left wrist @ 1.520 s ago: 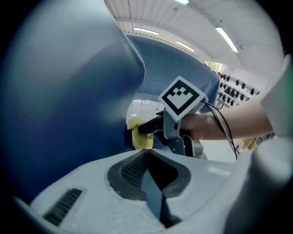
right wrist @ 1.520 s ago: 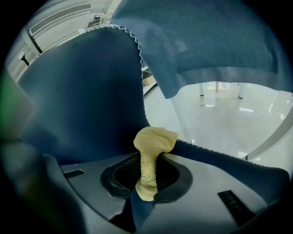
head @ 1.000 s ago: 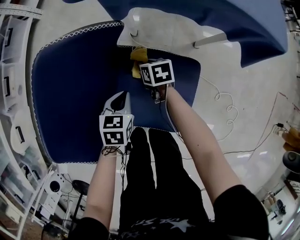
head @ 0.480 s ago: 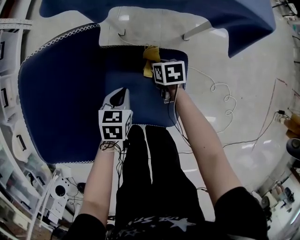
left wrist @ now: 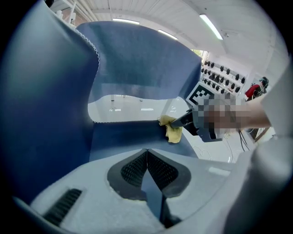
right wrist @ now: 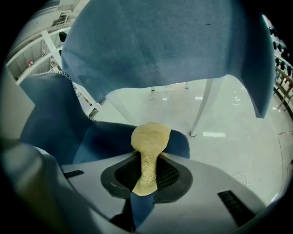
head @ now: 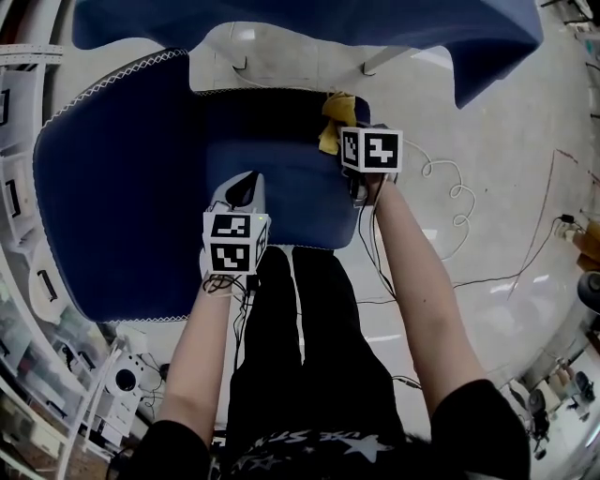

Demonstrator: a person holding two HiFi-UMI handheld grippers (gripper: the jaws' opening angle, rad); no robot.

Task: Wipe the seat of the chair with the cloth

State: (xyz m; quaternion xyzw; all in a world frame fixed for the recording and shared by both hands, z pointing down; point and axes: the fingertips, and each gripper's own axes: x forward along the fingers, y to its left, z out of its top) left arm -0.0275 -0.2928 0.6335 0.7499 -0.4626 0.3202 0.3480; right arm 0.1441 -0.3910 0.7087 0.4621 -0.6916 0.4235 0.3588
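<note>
The chair's blue seat (head: 272, 164) lies below me, with its blue backrest (head: 309, 23) at the top of the head view. My right gripper (head: 349, 141) is shut on a yellow cloth (head: 332, 122) at the seat's far right corner. In the right gripper view the cloth (right wrist: 148, 148) is pinched between the pads and bunches out over the seat (right wrist: 107, 137). My left gripper (head: 242, 192) hovers above the middle of the seat, shut with nothing in it. From the left gripper view the cloth (left wrist: 173, 130) and the right gripper (left wrist: 201, 123) show ahead, to the right.
A blue armrest panel with white stitching (head: 103, 178) rises left of the seat. White chair legs (head: 384, 58) and pale floor (head: 497, 187) show beyond, with a thin cable (head: 445, 202) looping on the right. White shelving (head: 19, 141) stands at far left.
My right gripper has slid the yellow cloth rightward across the seat to its far right corner. The left gripper has stayed about where it was.
</note>
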